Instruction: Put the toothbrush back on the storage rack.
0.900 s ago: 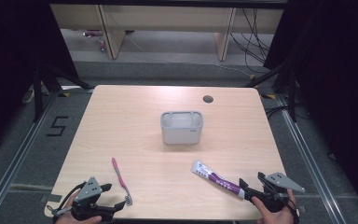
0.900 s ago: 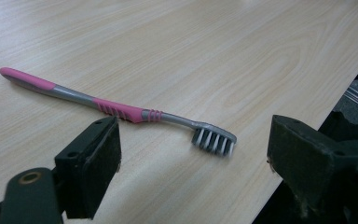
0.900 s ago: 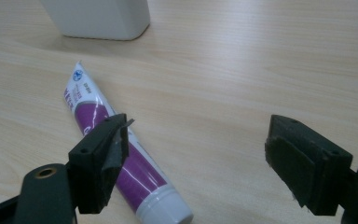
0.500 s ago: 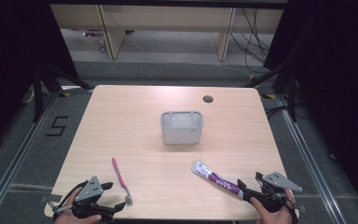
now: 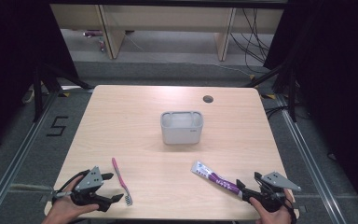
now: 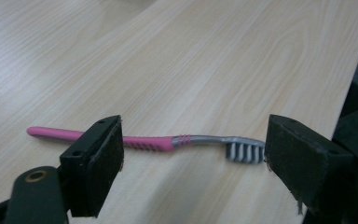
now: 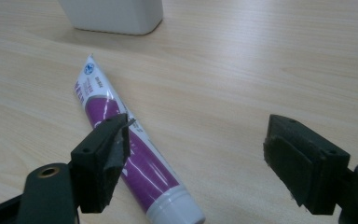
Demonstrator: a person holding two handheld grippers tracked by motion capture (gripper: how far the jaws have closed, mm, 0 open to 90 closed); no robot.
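While both grippers point(image 5: 109, 189) point(image 5: 247, 189) gape, hands rest low by toothbrush point(image 5: 121, 179)

Glossy plastic toothpaste tube point(image 7: 130, 154), matt wood-grain counter point(image 7: 261, 60), rough black pads point(image 6: 307, 163), smooth plastic pink toothbrush point(image 6: 149, 142).
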